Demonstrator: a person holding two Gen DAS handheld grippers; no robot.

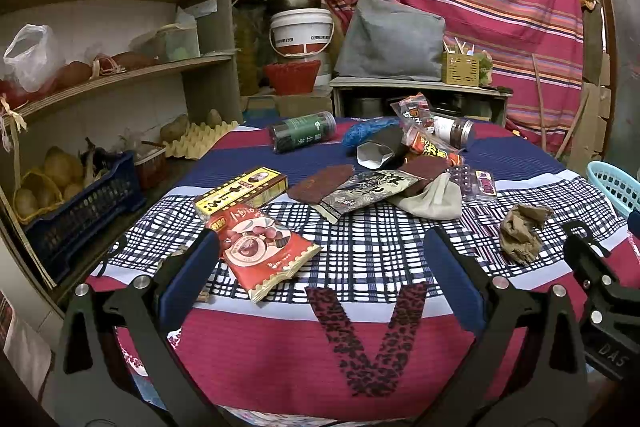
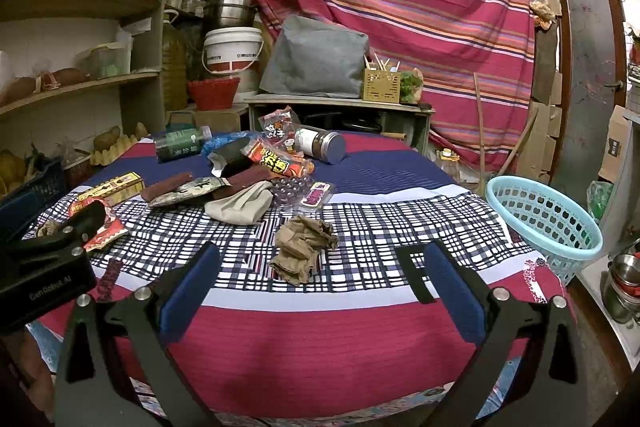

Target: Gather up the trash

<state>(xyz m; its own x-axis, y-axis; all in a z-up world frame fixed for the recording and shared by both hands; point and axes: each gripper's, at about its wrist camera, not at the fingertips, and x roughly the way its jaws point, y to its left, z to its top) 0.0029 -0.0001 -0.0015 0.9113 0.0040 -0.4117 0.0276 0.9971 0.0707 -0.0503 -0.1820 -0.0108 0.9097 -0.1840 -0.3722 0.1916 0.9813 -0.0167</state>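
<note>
Left gripper [image 1: 320,255]: blue-padded jaws spread wide, empty, held low over the near edge of the cloth-covered table [image 1: 360,359]. A red snack wrapper printed with dates [image 1: 264,251] lies just beside its left finger.

Right gripper [image 2: 318,263]: jaws spread wide, empty; a crumpled brown paper wad [image 2: 302,247] lies on the checked cloth between and just ahead of the fingers.

Further trash, mid-table: yellow-and-black flat carton [image 1: 242,191], dark patterned foil pouch [image 1: 368,191], beige cloth pouch [image 2: 240,205], green-labelled clear canister [image 1: 302,131] on its side, brown-filled jar with silver lid [image 2: 322,145] on its side.

Light blue perforated plastic basket [image 2: 544,219]: at the table's right edge.
</note>
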